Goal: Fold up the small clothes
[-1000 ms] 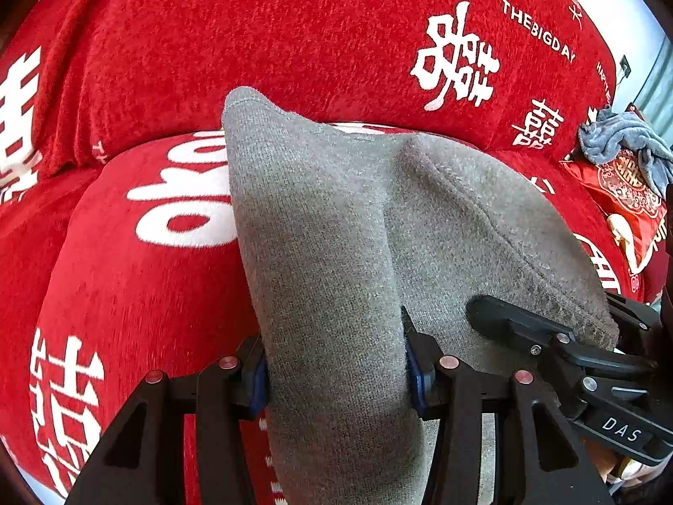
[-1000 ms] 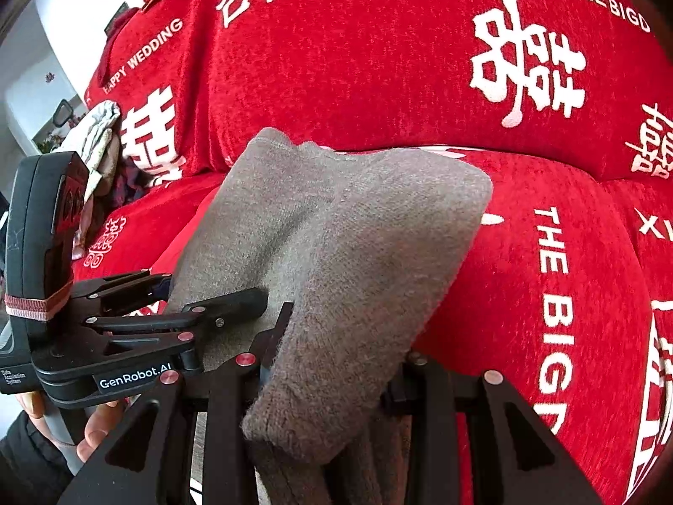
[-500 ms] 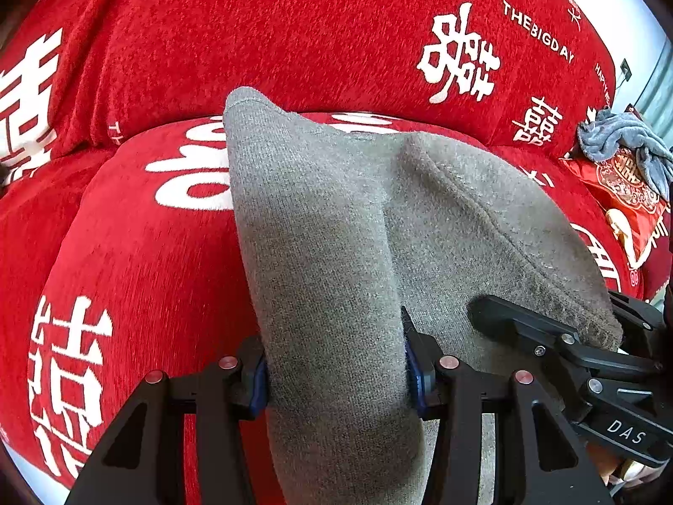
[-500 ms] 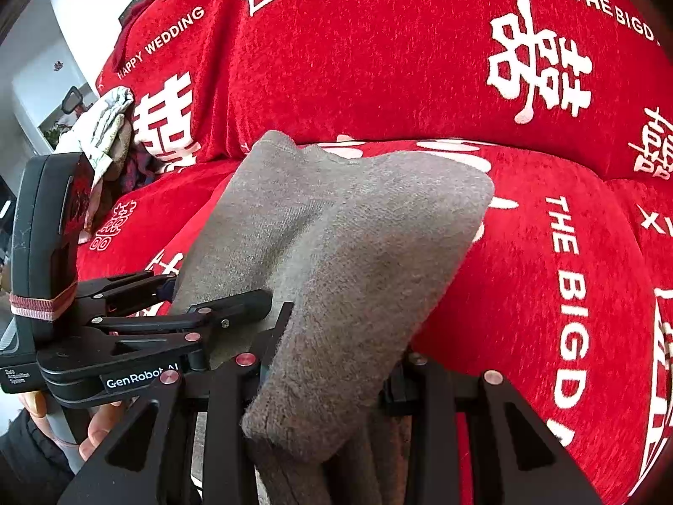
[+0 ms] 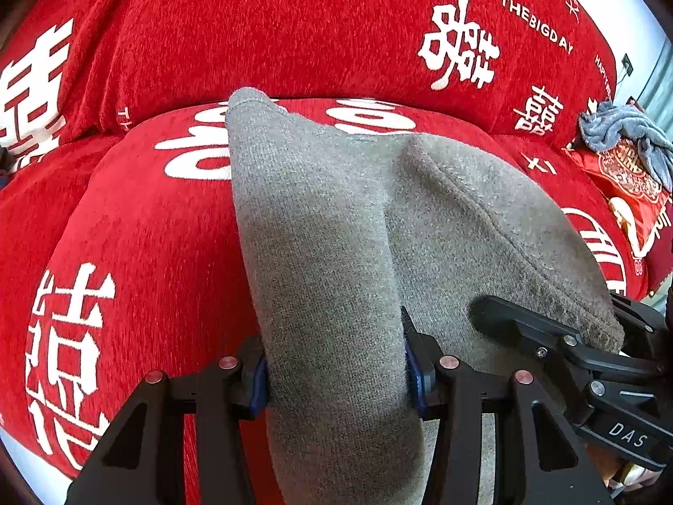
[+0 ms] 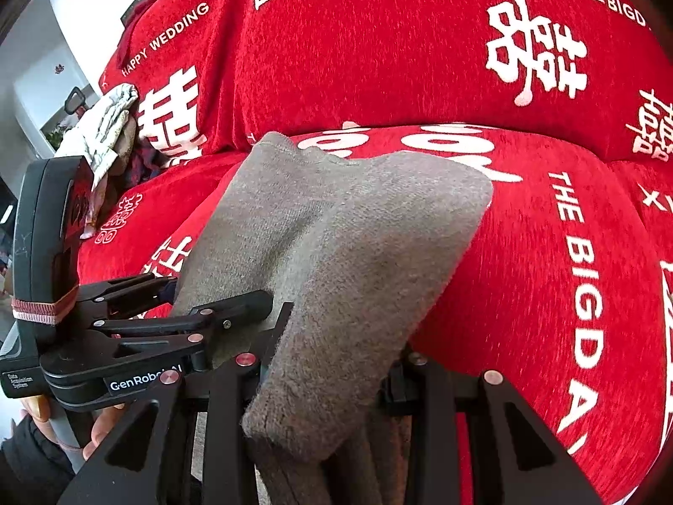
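A small grey knit garment (image 5: 328, 227) lies over the red sofa seat (image 5: 139, 227), its far corners resting on the cushion. My left gripper (image 5: 336, 374) is shut on its near left edge, the cloth bunched between the blue pads. My right gripper (image 6: 328, 374) is shut on the near right edge of the same garment (image 6: 336, 244). Each gripper shows in the other's view: the right one at the lower right of the left wrist view (image 5: 559, 345), the left one at the left of the right wrist view (image 6: 176, 320). The two grippers are close side by side.
The sofa backrest (image 5: 294, 29) rises just behind the garment. A grey cloth (image 5: 618, 134) lies on a red patterned cushion (image 5: 626, 185) at the right. A pale crumpled cloth (image 6: 105, 122) lies at the sofa's left end.
Both grippers have risen and moved slightly forward with the garment; more of the seat cushion shows beneath it. Both grips are unchanged.
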A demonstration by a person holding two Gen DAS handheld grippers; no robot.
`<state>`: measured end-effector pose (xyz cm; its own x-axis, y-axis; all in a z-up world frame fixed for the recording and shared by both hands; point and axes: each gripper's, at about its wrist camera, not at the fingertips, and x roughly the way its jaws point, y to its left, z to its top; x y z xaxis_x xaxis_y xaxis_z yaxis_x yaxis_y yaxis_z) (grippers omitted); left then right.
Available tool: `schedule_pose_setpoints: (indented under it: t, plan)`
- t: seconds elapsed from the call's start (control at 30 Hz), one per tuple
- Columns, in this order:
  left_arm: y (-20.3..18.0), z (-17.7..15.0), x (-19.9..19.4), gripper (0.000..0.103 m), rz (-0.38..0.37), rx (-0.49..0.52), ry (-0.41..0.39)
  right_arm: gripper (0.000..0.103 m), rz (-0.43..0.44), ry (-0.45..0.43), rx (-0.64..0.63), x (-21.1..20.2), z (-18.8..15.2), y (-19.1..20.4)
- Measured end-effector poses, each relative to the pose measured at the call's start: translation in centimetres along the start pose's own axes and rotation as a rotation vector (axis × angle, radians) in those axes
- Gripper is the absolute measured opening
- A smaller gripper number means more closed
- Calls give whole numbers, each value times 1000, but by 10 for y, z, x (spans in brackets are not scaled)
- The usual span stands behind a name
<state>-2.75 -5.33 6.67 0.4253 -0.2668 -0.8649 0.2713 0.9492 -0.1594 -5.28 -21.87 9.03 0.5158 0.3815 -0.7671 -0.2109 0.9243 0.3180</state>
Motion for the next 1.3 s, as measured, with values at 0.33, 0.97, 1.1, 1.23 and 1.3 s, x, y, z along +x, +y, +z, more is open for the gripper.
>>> schedule_pose_setpoints:
  t: [0.33,0.97,1.1,1.23,1.3]
  plan:
    - [-1,-1,1,51,-2,17,3,35,-12,-5,1,-1,-4,1]
    - [9,-11,8,52,-28,-3,11,35,-5,2,-3,6,-10,0]
    - [17,-16,10,66,-34,-24,10,36,1,10,10,10,-16,-6]
    - [25,-20,9,88,0,-33,3,50,0,45,56,17,-20,-21]
    - [31,-21,4,88,-14,-44,4,53,-7,58,102,17,-21,-33]
